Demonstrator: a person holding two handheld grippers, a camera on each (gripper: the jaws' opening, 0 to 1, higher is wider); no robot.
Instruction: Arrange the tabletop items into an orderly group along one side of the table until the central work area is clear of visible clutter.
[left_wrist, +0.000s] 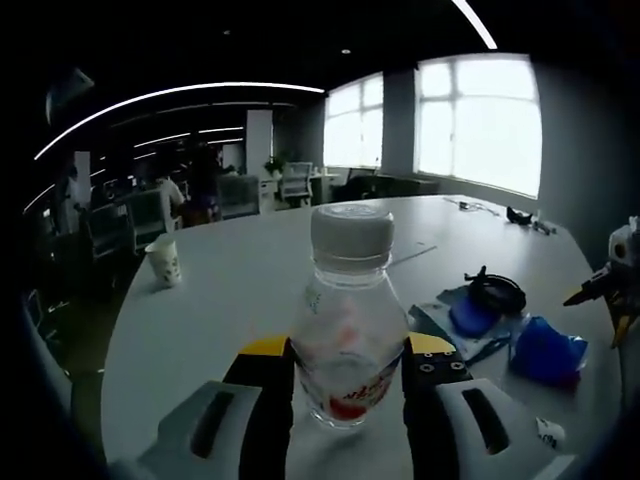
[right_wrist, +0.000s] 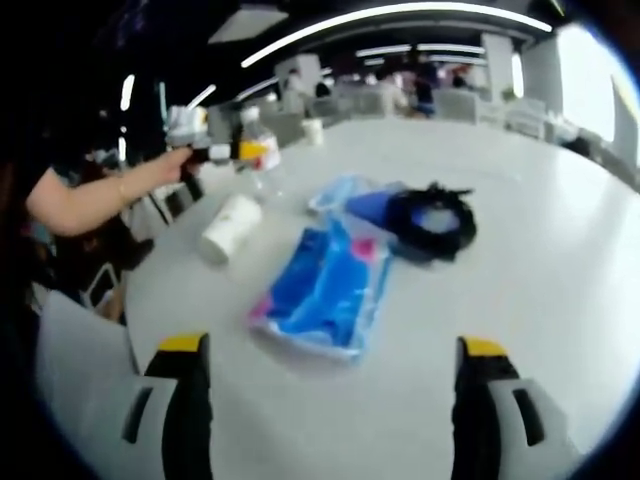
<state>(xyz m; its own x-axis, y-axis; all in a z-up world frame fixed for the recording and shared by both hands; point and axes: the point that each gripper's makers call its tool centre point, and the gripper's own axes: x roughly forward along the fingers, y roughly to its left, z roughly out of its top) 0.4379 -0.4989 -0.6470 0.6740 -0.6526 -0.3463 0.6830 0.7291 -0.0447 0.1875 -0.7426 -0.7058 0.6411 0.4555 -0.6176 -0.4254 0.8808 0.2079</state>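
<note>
A clear plastic bottle (left_wrist: 348, 330) with a white cap and a red label stands upright between the jaws of my left gripper (left_wrist: 348, 395), which is shut on it. Across the table, the right gripper view has the same bottle (right_wrist: 256, 150) in my left gripper (right_wrist: 235, 152), held out by a person's arm (right_wrist: 90, 195). My right gripper (right_wrist: 335, 400) is wide open, its jaws apart above the table with nothing between them. Just ahead of it lies a blue packet (right_wrist: 325, 285). Beyond that sits a black coiled item (right_wrist: 432, 222) on a blue piece.
A white cup (right_wrist: 228, 228) lies on its side left of the packet. A paper cup (left_wrist: 165, 262) stands upright near the table's far left edge. The blue packet (left_wrist: 545, 352) and black item (left_wrist: 495, 293) lie to the bottle's right. Office chairs and desks stand behind.
</note>
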